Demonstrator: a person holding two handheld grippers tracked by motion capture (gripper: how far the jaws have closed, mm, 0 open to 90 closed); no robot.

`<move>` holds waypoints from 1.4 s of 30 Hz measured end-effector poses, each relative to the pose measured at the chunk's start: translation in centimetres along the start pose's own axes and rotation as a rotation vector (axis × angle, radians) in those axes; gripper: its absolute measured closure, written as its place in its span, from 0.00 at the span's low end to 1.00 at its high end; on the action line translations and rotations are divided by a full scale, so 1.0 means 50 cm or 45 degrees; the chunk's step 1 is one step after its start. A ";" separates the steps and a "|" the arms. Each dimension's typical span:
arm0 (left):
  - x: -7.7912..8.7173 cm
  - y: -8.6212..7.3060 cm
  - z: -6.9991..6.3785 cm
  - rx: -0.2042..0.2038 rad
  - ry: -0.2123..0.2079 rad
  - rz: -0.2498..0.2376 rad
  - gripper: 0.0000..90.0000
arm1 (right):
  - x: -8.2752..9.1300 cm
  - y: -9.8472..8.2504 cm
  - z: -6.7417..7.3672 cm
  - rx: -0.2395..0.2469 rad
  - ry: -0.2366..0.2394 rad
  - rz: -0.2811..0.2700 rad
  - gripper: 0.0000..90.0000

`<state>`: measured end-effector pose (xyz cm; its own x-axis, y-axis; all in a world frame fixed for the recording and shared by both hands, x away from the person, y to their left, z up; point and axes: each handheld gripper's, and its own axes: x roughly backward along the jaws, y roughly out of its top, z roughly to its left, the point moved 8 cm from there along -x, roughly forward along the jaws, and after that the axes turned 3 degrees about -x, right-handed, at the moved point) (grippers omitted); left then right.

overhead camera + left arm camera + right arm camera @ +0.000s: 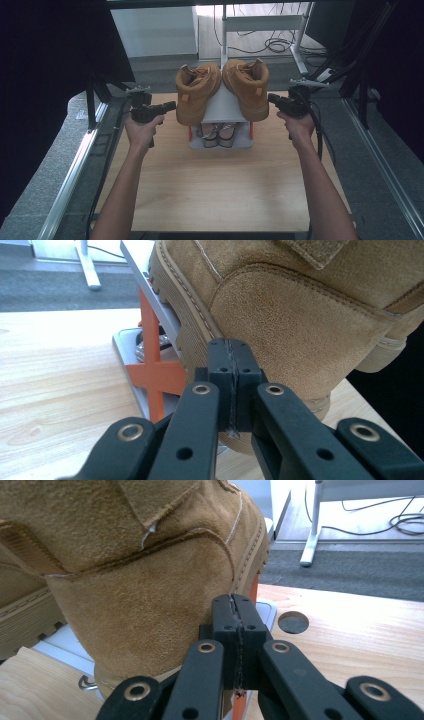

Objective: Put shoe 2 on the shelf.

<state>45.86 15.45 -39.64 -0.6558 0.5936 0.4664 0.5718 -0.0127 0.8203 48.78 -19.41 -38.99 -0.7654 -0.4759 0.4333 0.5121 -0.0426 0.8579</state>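
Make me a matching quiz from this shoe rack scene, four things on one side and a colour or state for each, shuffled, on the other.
Things:
1. boots
2. rack supports
3. left gripper
4. table

Descriptions:
A. orange
B. light wood
C. tan suede
D. black, jaws shut

Pairs: 1-C, 2-A, 3-D, 4-B

Grey floor (pixel 60 150), white desk frame (pixel 260 22), black cables (pixel 277 45) behind.
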 end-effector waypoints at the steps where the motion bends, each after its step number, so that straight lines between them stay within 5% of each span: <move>1: 0.000 0.000 0.000 0.004 -0.001 0.000 1.00 | 0.000 0.000 0.001 0.009 -0.006 -0.001 0.99; 12: -0.008 0.004 -0.015 0.004 0.000 -0.015 1.00 | -0.004 -0.002 0.021 0.050 0.003 0.006 0.99; 17: -0.020 0.013 -0.028 -0.043 0.087 -0.012 1.00 | -0.007 -0.003 0.030 0.053 0.014 0.005 0.99; 24: -0.041 0.011 -0.048 -0.002 0.009 -0.018 1.00 | -0.009 -0.005 0.033 0.053 0.031 0.009 0.99; 42: -0.078 0.013 -0.084 0.018 -0.037 -0.033 1.00 | -0.026 -0.009 0.067 0.062 0.080 0.010 0.99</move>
<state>46.74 9.75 -39.57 -0.6562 0.6168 0.4347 0.5614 0.0142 0.8274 48.23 -15.85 -39.04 -0.7347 -0.5302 0.4231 0.4971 0.0036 0.8677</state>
